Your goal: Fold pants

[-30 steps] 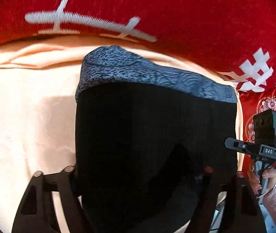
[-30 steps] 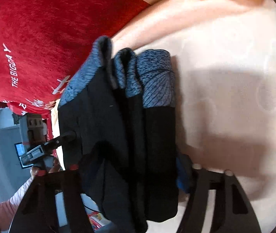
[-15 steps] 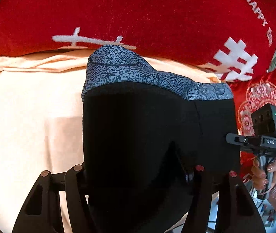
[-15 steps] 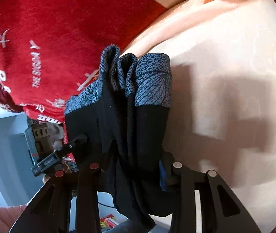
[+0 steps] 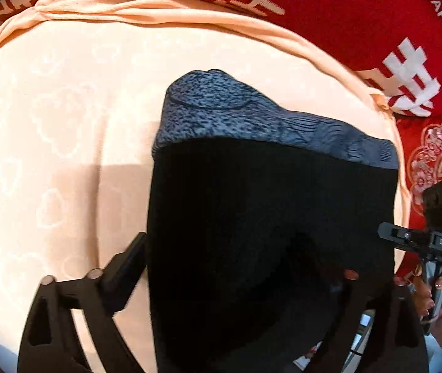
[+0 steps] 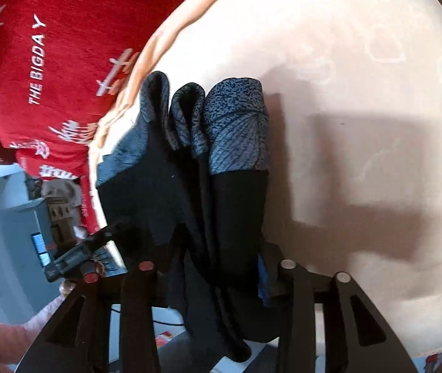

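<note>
The black pants (image 5: 267,217) with a grey-blue patterned waistband (image 5: 252,121) lie folded in thick layers on the peach bedsheet (image 5: 50,140). My left gripper (image 5: 236,279) straddles the near end of the bundle, its fingers (image 5: 121,273) wide apart on both sides. In the right wrist view the pants (image 6: 208,192) show stacked folds on edge, and my right gripper (image 6: 217,267) is shut on the near end of the layers. The right gripper's body (image 5: 435,236) shows at the right edge of the left wrist view.
A red blanket with white lettering (image 5: 360,9) lies along the far side of the bed, and a red patterned cushion (image 5: 438,161) is at the right. The bed edge and a room with pale walls (image 6: 0,211) show at left in the right wrist view.
The left gripper's fingers have spread wider around the bundle and it has drawn back, showing more sheet beyond the pants. The right gripper stays clamped on the folds.
</note>
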Demonstrator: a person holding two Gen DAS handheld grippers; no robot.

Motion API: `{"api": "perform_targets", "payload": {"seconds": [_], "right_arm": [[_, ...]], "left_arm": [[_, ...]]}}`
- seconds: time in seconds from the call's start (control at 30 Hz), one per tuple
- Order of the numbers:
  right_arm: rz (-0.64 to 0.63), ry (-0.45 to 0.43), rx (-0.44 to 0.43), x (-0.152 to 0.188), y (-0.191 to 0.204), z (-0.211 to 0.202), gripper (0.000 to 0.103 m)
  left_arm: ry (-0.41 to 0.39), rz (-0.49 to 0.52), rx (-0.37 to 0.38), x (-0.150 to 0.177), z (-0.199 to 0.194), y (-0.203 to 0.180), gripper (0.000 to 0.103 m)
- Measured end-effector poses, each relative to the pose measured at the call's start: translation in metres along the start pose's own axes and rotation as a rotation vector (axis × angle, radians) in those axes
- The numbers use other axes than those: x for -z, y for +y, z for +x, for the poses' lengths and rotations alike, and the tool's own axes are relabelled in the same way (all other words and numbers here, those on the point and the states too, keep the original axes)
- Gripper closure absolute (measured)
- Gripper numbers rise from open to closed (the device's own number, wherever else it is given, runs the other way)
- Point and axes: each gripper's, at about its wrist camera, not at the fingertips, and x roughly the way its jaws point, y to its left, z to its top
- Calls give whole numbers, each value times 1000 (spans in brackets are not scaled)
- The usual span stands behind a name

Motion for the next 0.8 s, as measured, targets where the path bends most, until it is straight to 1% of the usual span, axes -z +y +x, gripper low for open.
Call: {"api": "perform_targets", "payload": {"seconds": [0.03,0.1,0.17,0.2,0.3,0.33,0.43,0.53,0.57,0.6,0.67,0.7,0.73,0.8], "right_arm": [[-3,2,18,-1,0,1,51],[-25,10,80,-2,4,3,42],[-40,13,116,-3,13,2,41],[-49,14,141,-4,17,1,39],[-73,16,213,-4,34,-3,39],[-76,17,232,-2,35,-5,39],[-87,19,272,3,50,-13,38],[-106,24,286,10,53,-27,35],[-109,24,294,12,55,-30,30],[-114,23,303,15,56,-35,27],[-132,14,319,20,59,-45,26],[-142,11,331,22,61,-49,23],[-151,5,344,24,64,-52,22],[-160,-6,357,29,70,-58,22]], "left_arm": [[-1,14,-27,0,0,-2,1],[3,31,-58,-1,1,-9,0],[8,36,-103,-2,1,-18,0],[2,41,-135,-1,-2,-20,0],[-23,59,-237,3,-11,-34,0],[-26,60,-254,5,-15,-39,0],[-52,46,-268,8,-27,-64,0],[-70,20,-274,17,-43,-83,0],[-73,10,-274,20,-46,-90,0],[-73,0,-276,17,-48,-98,0],[-62,-12,-279,22,-48,-112,0],[-53,-14,-287,24,-46,-121,0],[-47,-11,-293,25,-46,-128,0],[-38,6,-309,37,-61,-121,0]]}}
